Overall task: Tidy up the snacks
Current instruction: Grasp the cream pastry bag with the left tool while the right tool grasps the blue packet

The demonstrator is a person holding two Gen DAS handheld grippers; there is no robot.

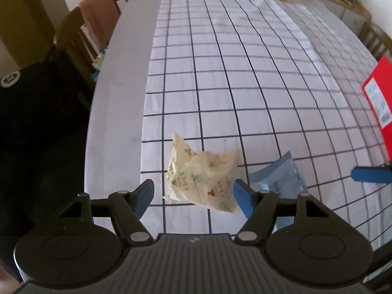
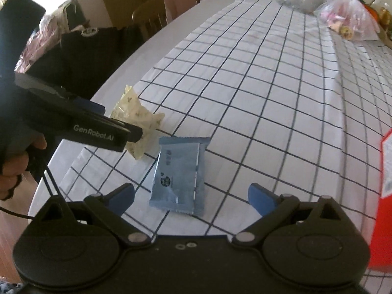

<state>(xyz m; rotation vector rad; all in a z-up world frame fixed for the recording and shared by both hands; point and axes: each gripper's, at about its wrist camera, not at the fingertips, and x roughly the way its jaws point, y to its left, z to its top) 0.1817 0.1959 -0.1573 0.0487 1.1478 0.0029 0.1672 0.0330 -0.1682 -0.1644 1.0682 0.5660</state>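
Right wrist view puts the blue packet [image 2: 178, 175] flat on the grid-patterned tablecloth [image 2: 257, 78], dead ahead of the right gripper [image 2: 193, 197], whose fingers stand wide apart with nothing held. The packet's near end lies between the fingertips, and its long axis runs away from the camera, leaning slightly to the right, so I judge the jaws would close across its short width. This hand is the nearer one to the blue packet.

Just beyond the blue packet's far left corner lies the crumpled cream wrapper [image 2: 138, 118], with the left gripper [image 2: 115, 122] over it. From here its jaws cannot be read. The left wrist view settles that: the left gripper's fingers are open on either side of the cream wrapper, not yet gripping. The red box [image 2: 384, 191] stands well to the blue packet's right, likely the destination.
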